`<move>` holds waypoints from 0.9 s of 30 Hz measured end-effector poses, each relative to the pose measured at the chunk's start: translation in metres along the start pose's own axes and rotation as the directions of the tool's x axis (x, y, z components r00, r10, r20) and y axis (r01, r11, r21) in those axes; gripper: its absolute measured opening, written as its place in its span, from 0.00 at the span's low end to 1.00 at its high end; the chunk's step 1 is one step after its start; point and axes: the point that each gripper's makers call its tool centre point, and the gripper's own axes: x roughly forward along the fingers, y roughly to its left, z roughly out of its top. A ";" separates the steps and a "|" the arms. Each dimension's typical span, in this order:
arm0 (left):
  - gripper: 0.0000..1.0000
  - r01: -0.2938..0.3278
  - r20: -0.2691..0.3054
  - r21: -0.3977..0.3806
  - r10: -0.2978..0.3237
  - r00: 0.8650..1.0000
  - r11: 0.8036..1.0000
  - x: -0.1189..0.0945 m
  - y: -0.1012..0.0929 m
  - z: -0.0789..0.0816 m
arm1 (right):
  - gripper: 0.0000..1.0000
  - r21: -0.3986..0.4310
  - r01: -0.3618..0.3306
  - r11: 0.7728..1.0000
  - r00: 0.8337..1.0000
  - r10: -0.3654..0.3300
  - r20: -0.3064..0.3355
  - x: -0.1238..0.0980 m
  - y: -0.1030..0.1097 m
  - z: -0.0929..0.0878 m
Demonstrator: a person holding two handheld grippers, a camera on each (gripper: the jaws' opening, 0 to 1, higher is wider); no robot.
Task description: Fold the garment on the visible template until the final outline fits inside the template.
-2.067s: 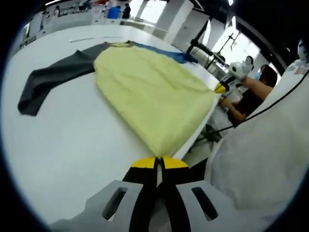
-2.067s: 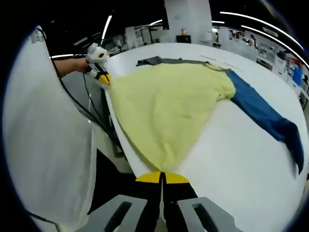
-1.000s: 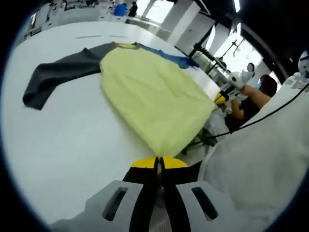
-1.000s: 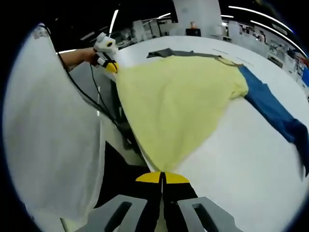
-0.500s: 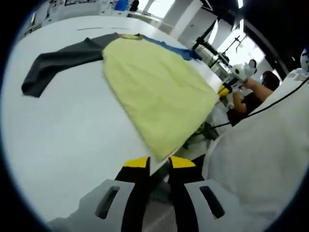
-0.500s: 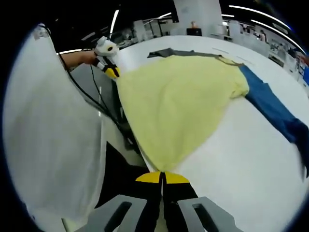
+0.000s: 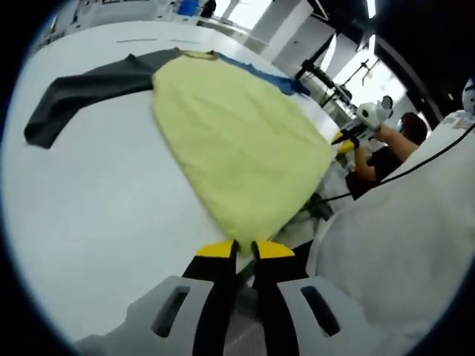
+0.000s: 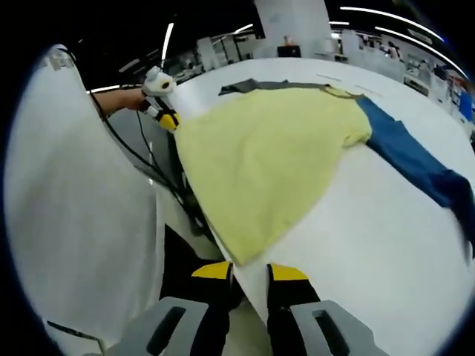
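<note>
Yellow-tipped jaws of the left gripper (image 7: 245,248) stand slightly parted at the hem corner of the yellow garment (image 7: 237,141), holding nothing. Right gripper (image 8: 251,271) is wider open, empty. Garment lies flat on the white table (image 8: 371,230), grey sleeve (image 7: 82,93) and blue sleeve (image 8: 415,167) spread beyond.

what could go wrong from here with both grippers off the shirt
1. The yellow garment's hem lies right at the white table's near edge, so it may slide off or sag over it.
2. The right gripper stands open beside the hem corner and the left gripper slightly open; regrasping could snag only one layer.
</note>
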 end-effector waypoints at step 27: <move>0.00 0.004 0.031 -0.002 -0.004 1.000 1.000 -0.018 -0.001 0.007 | 0.00 -0.039 -0.080 0.996 0.997 0.081 0.014 0.002 0.021 0.009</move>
